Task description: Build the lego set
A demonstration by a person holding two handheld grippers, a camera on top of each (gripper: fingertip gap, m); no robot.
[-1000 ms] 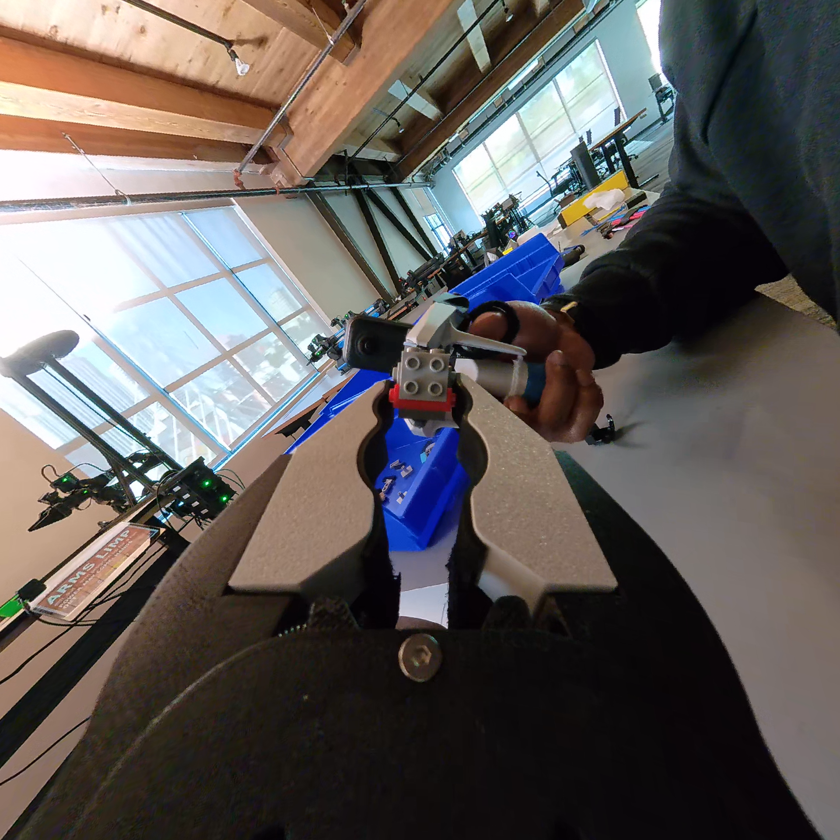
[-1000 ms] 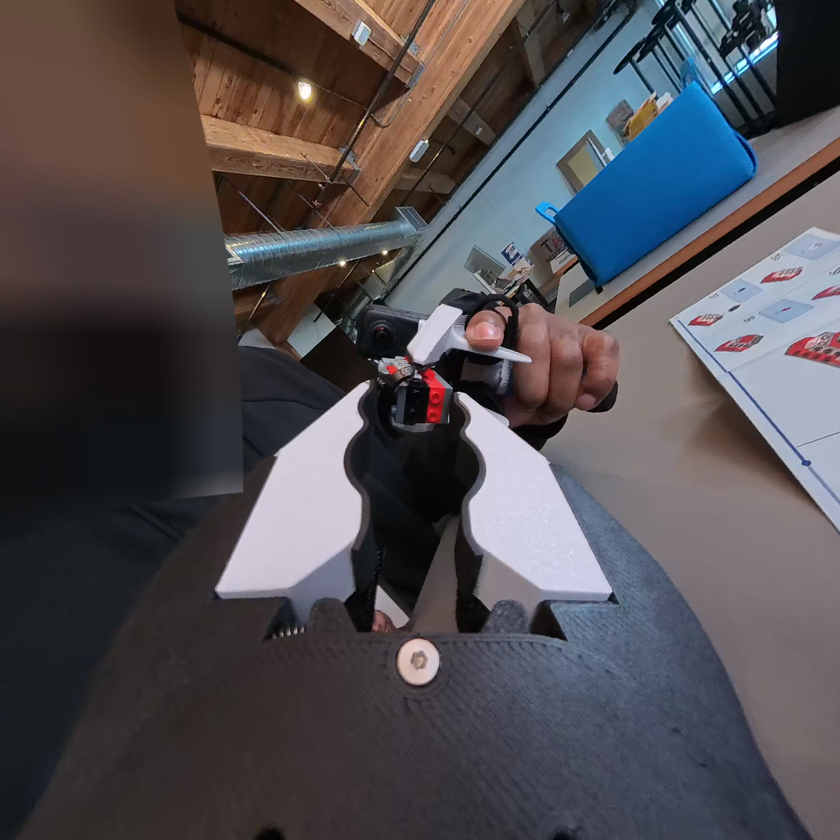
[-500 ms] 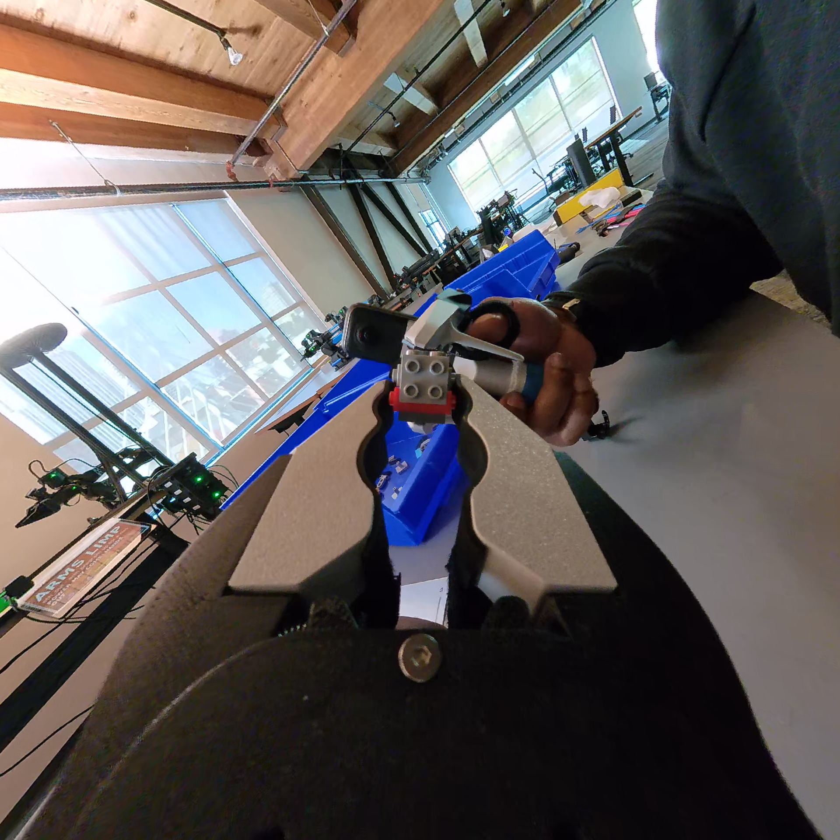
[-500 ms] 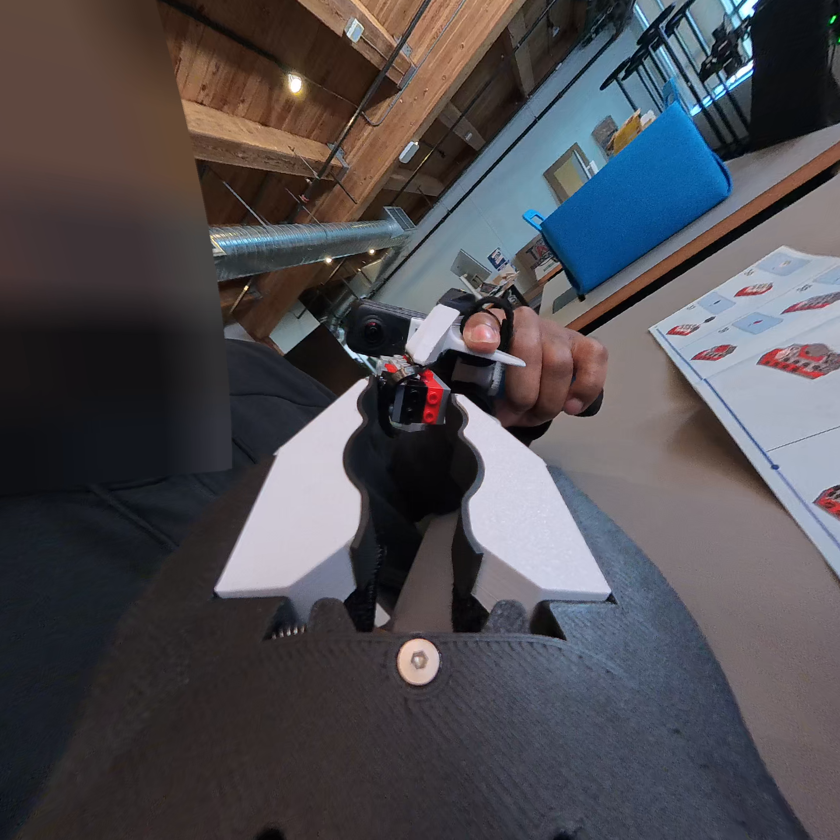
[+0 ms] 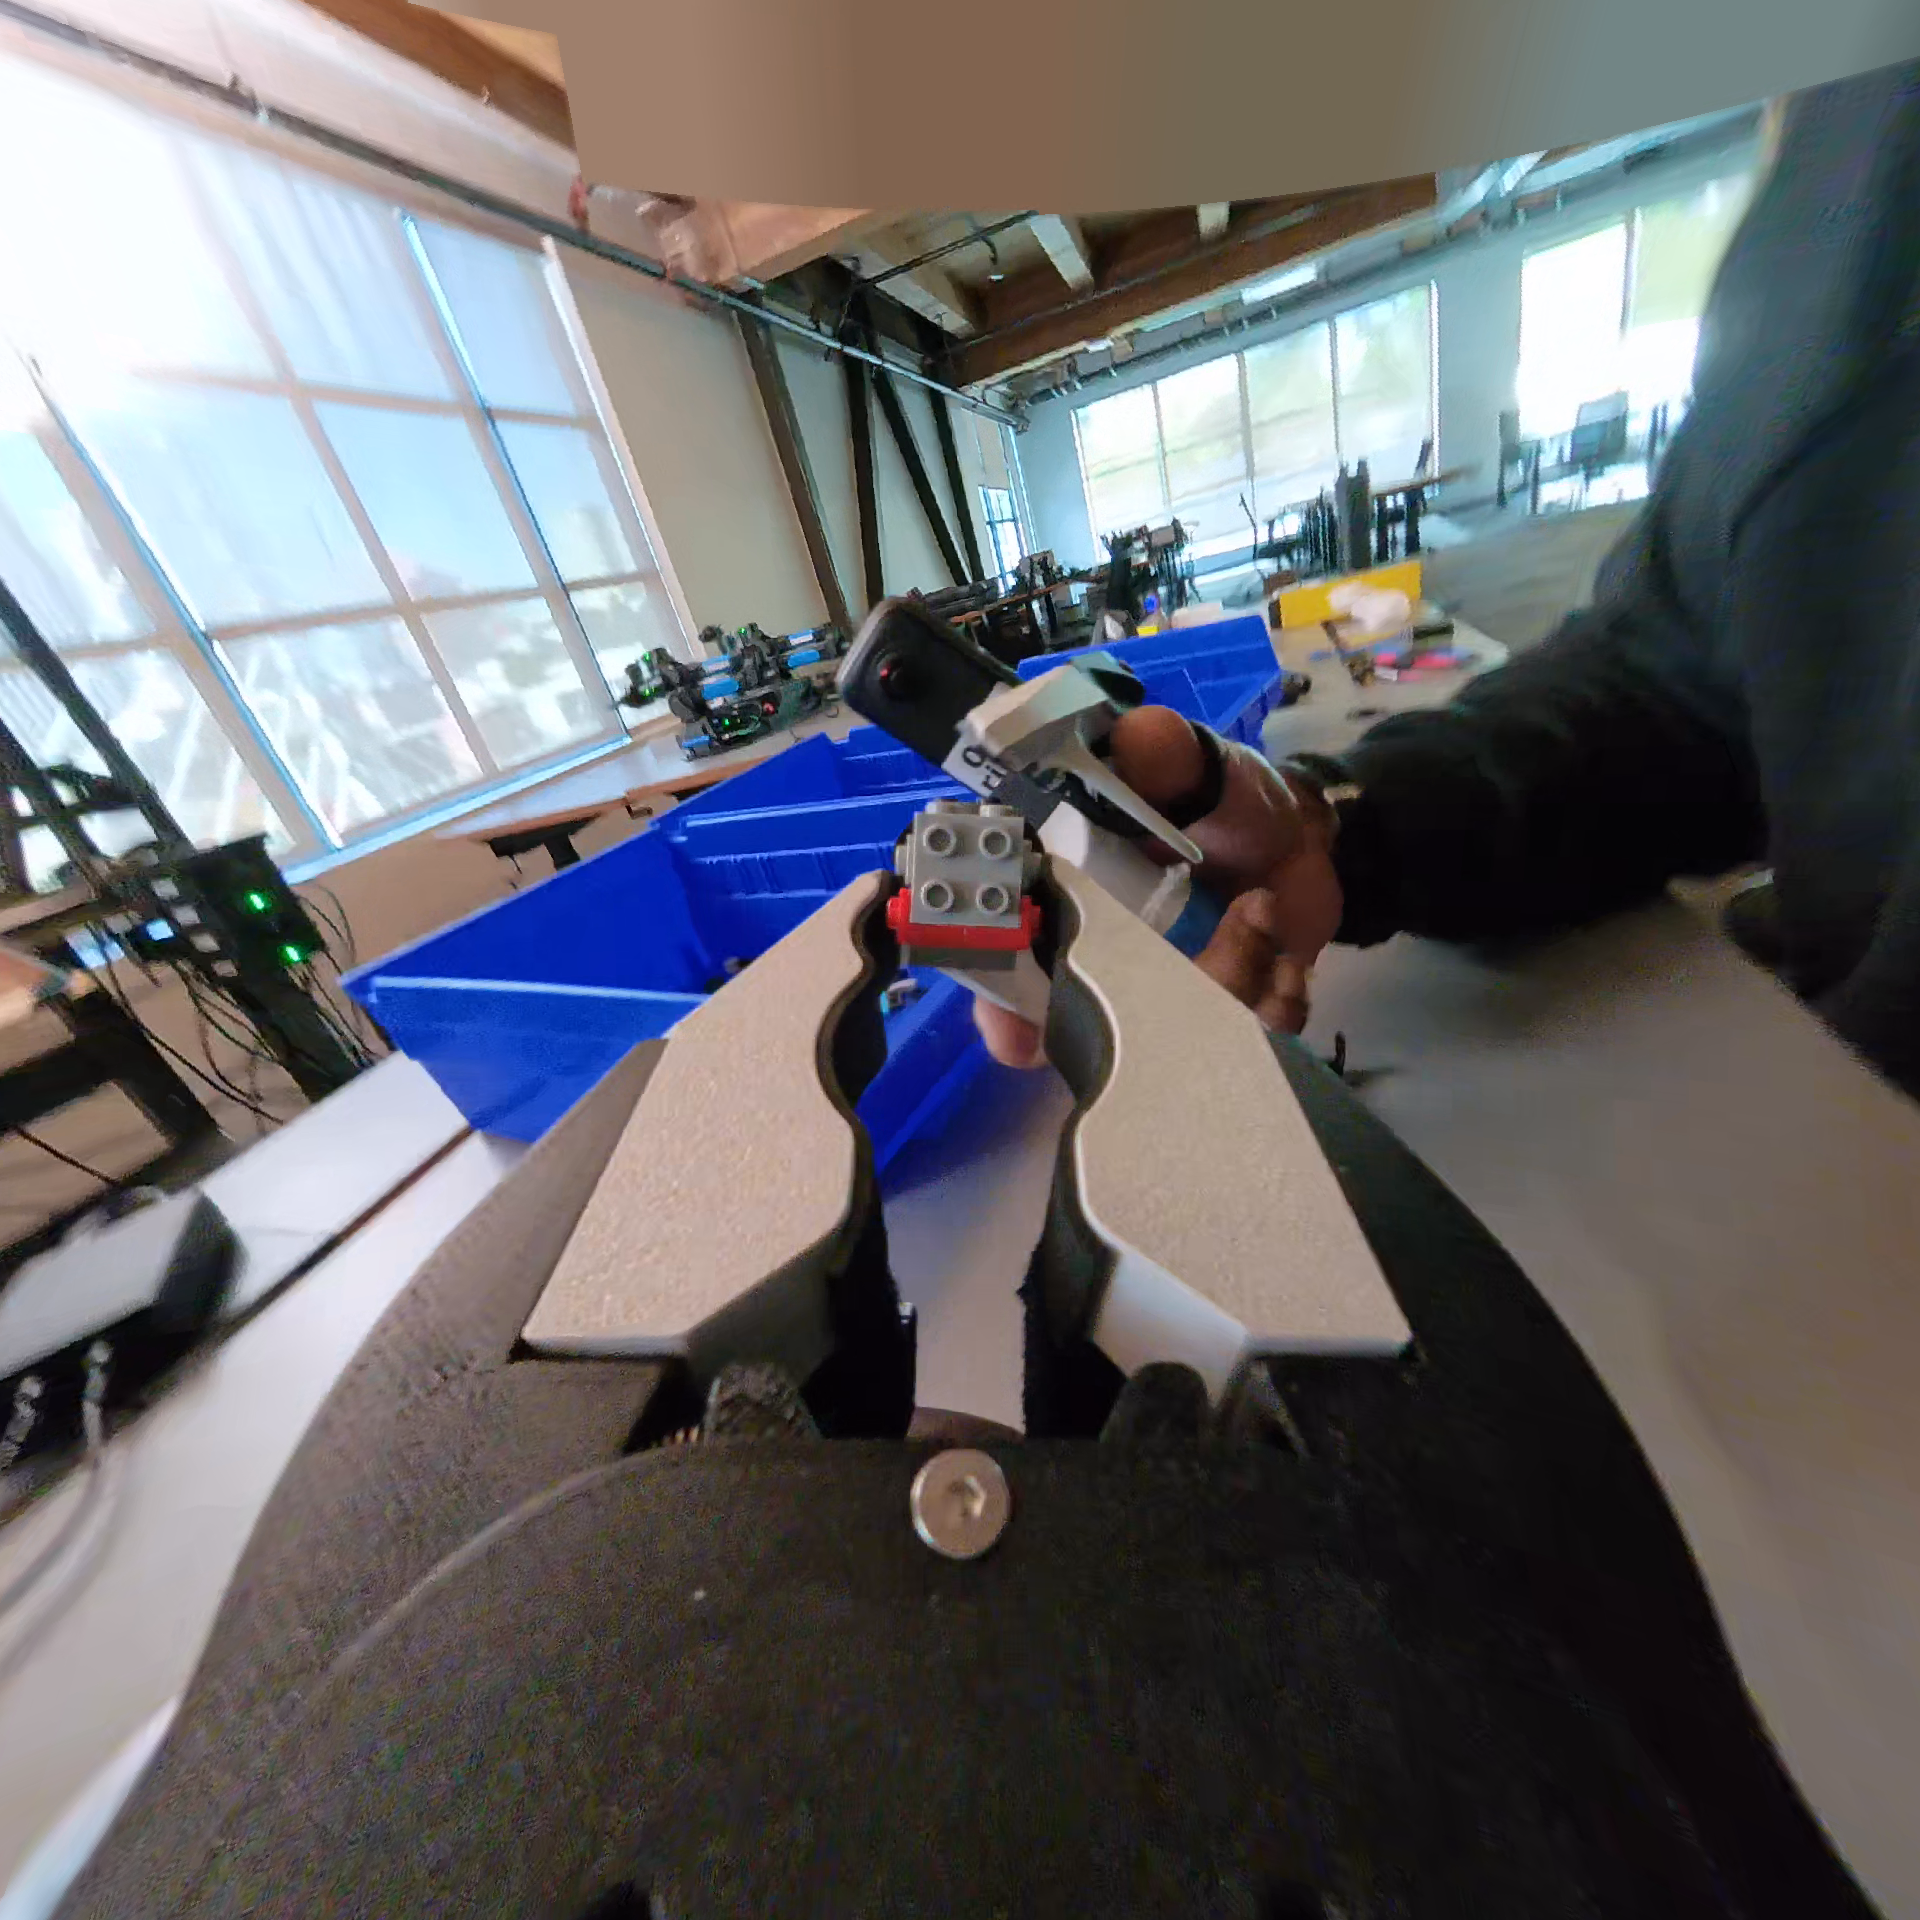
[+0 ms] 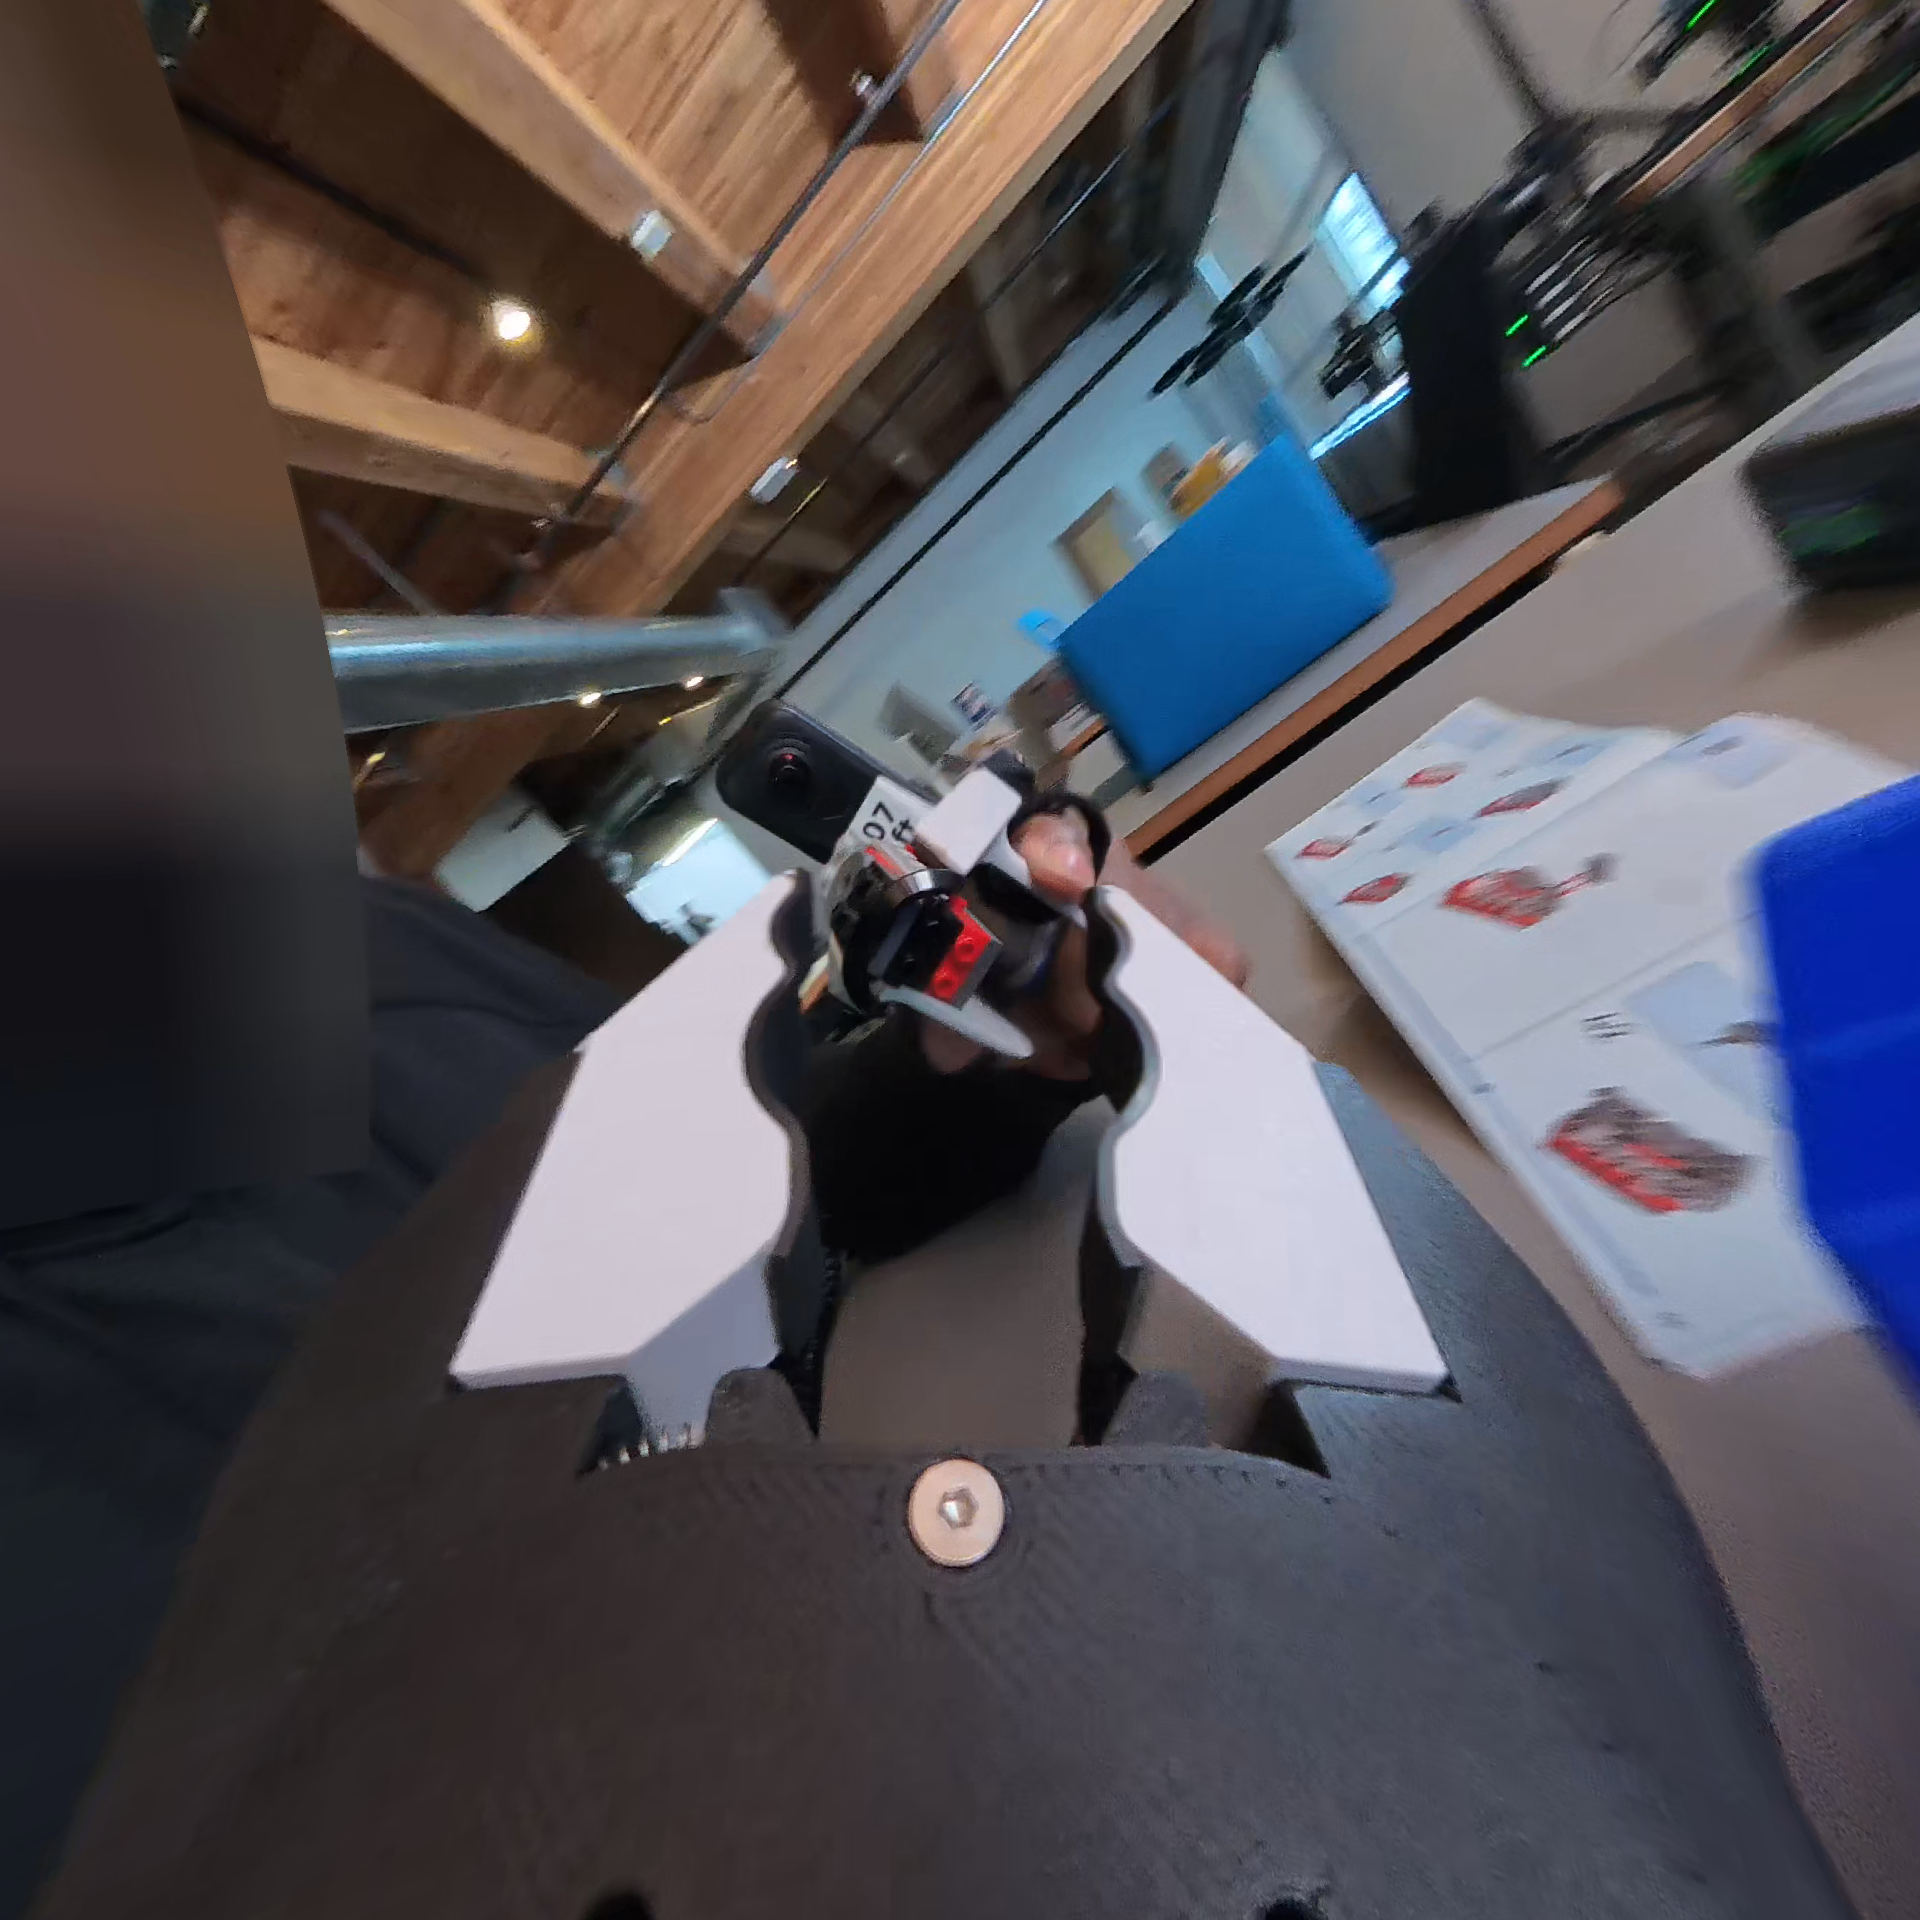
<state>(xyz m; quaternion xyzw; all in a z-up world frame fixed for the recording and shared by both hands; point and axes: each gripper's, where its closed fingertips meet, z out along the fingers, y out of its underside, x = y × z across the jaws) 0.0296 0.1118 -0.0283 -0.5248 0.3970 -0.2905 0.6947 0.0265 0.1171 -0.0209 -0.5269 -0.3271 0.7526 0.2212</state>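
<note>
My left gripper (image 5: 964, 904) is shut on a small lego assembly (image 5: 961, 883), a grey studded plate on a red piece, held up above the table. The assembly also shows in the right wrist view (image 6: 935, 951) as a red and dark block, small and blurred. My right gripper (image 6: 951, 914) is open, its fingers spread wide on either side of the assembly and apart from it. The right gripper, held by a hand, shows in the left wrist view (image 5: 1039, 727) just behind the assembly. The left gripper shows farther off in the right wrist view (image 6: 966, 831).
Blue parts bins (image 5: 623, 966) stand on the grey table (image 5: 1558, 1195) behind the grippers; one bin's edge (image 6: 1849, 1039) is at the right. An open instruction booklet (image 6: 1558, 935) lies on the table. A person's dark sleeve (image 5: 1558, 779) reaches in from the right.
My right gripper has opened and let go of the assembly, which now looks farther from it. The left gripper still holds it. Both views have swung downward.
</note>
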